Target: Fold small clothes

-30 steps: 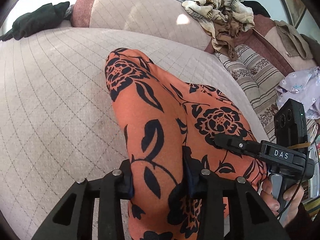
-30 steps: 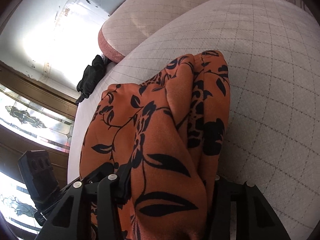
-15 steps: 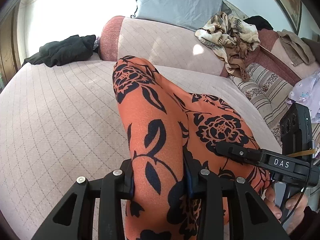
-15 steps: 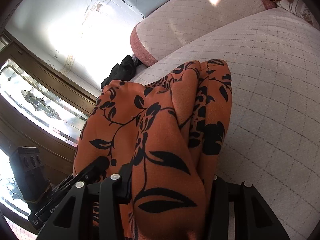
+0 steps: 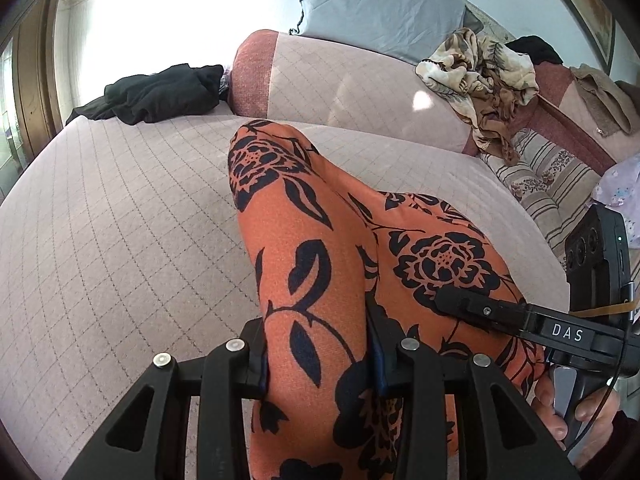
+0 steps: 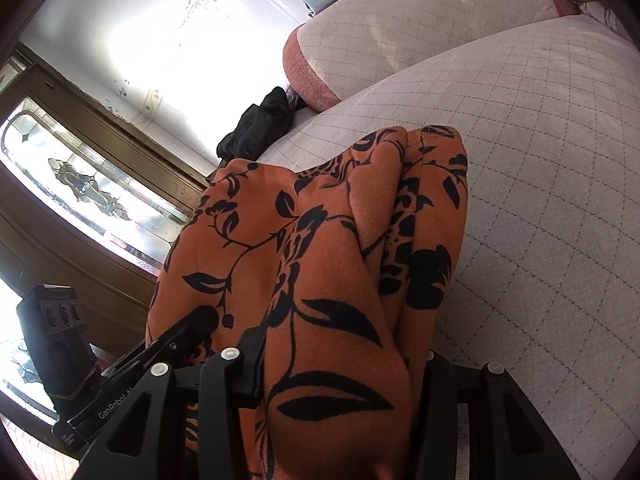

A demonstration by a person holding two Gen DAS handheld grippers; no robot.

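The quilted pale-pink sofa seat [image 5: 120, 240] fills most of the left wrist view, its backrest cushion [image 5: 340, 84] curving across the upper middle with a grey pillow [image 5: 380, 4] above it. Spread down the centre of both frames is the orange garment with black flowers [image 5: 312, 248], running from the middle of the seat straight to the bottom edge; in the right wrist view the same orange cloth [image 6: 332, 260] bunches into thick folds, its far end resting on the seat. A heap of black clothing [image 5: 160, 94] sits at the upper left, against the end of the backrest. At the upper right, a crumpled beige patterned cloth [image 5: 476, 76] drapes over the cushion. Now the tools: the left gripper [image 5: 316, 364] at the bottom centre has its jaws clamped narrow on a fold of the orange fabric. The right gripper [image 6: 340, 376] is squeezing a fatter bundle of the same garment, pads pressing in from both sides. At the lower right, a hand [image 5: 576, 412] grips its handle.
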